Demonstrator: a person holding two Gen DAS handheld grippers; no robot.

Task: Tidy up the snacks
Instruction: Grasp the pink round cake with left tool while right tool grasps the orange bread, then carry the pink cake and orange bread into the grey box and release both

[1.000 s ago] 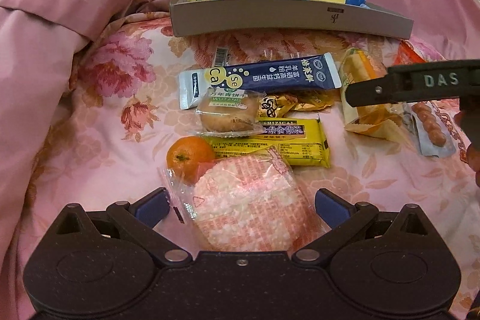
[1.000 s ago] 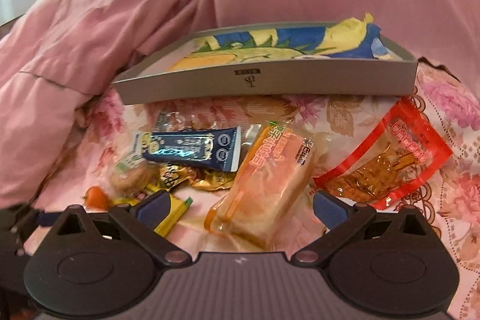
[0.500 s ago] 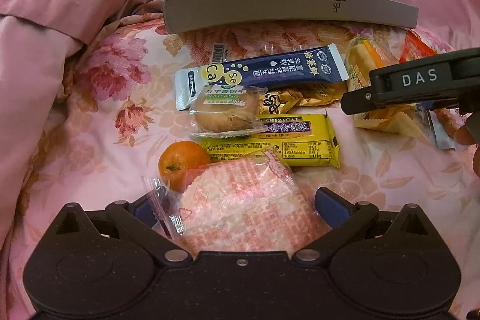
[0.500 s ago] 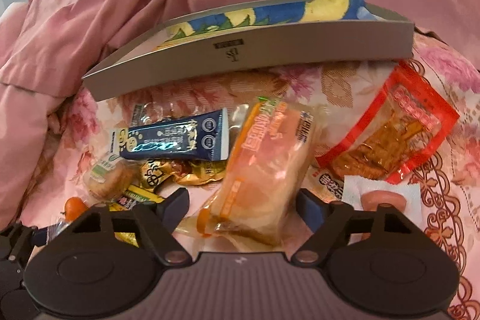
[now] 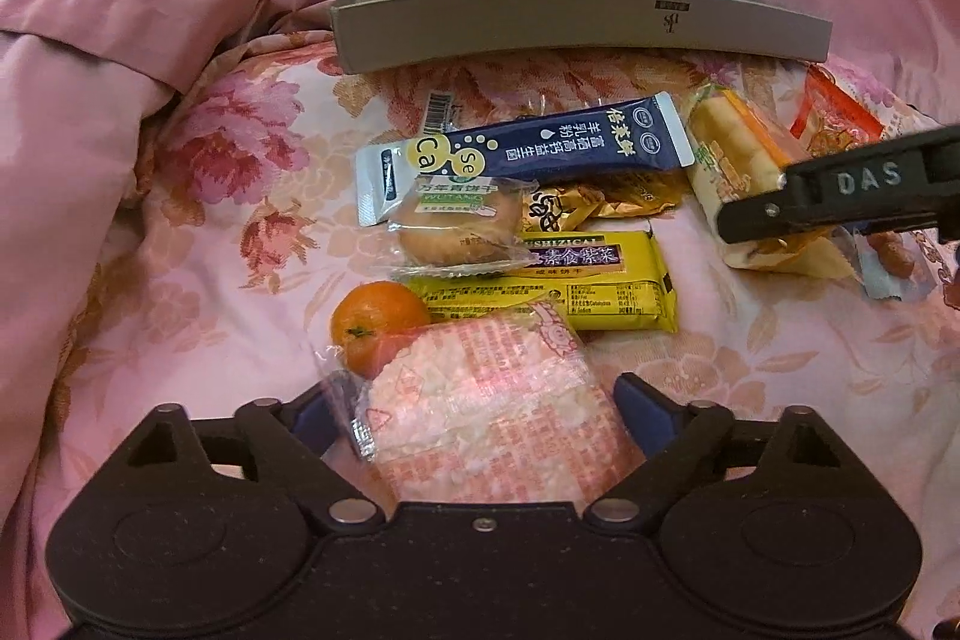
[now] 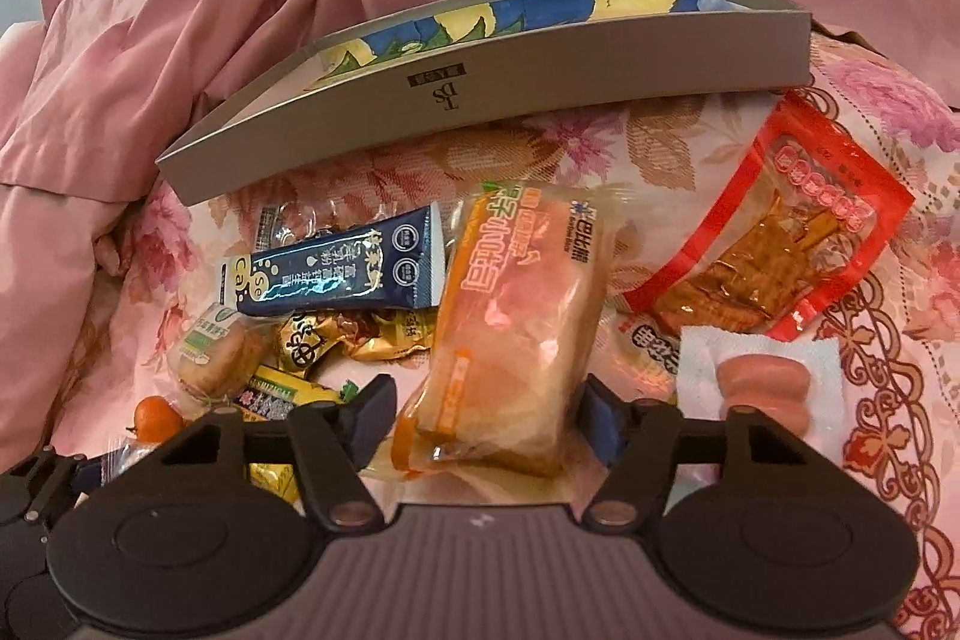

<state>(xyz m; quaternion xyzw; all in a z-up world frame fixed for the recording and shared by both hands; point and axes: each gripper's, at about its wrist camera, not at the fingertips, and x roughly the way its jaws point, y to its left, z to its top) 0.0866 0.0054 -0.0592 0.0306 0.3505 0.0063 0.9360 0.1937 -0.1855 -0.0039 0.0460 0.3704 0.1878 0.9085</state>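
A pink-and-white rice cracker packet (image 5: 492,412) lies between the jaws of my left gripper (image 5: 480,406), which are closing. Its blue pads (image 5: 642,403) stand at the packet's edges without squeezing it. Behind it lie a mandarin (image 5: 375,322), a yellow biscuit bar (image 5: 576,280), a round cake in clear wrap (image 5: 459,226) and a dark blue sachet (image 5: 540,148). My right gripper (image 6: 489,418) is closing on an orange bread packet (image 6: 516,328), and both pads (image 6: 372,415) touch its sides. The grey box (image 6: 480,100) stands at the back.
A red pouch of dried strips (image 6: 774,256) and a sausage in white wrap (image 6: 762,388) lie right of the bread. Gold candy wrappers (image 6: 354,334) sit under the sachet. Pink bedding (image 5: 150,10) rises at the left and back. The right gripper's finger (image 5: 840,196) crosses the left wrist view.
Both pairs of jaws have narrowed around their packets, the right more than the left. The right gripper has rolled a little, so the grey box now looks tilted.
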